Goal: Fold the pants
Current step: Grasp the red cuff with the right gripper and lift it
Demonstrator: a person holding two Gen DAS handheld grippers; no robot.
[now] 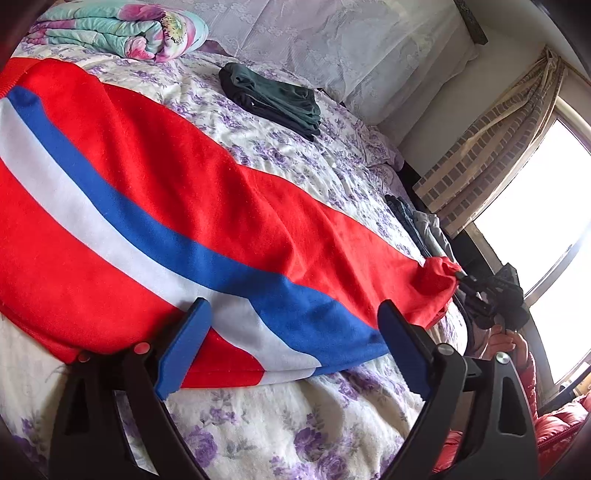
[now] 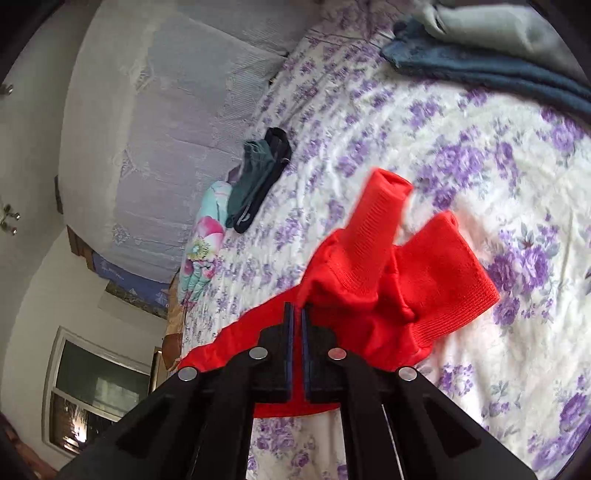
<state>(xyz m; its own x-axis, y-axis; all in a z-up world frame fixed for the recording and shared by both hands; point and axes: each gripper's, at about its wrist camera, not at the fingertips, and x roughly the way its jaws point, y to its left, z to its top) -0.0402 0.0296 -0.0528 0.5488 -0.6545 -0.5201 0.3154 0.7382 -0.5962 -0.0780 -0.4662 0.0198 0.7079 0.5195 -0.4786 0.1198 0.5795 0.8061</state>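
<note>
Red pants [image 1: 155, 162] with a blue and a white side stripe lie stretched out across the floral bed. My left gripper [image 1: 291, 332] is open, its blue pads either side of the striped near edge of the pants. My right gripper [image 2: 295, 328] is shut on the pants near the ribbed red ankle cuffs [image 2: 410, 258], which bunch up just beyond its tips. In the left wrist view the right gripper [image 1: 461, 284] holds that far end of the pants at the right.
A folded dark green and black garment [image 1: 273, 98] lies further up the bed. A rolled floral quilt [image 1: 122, 29] sits at the head. Grey and blue clothes [image 2: 480, 48] lie near the bed's edge. A curtained window [image 1: 535, 206] is at the right.
</note>
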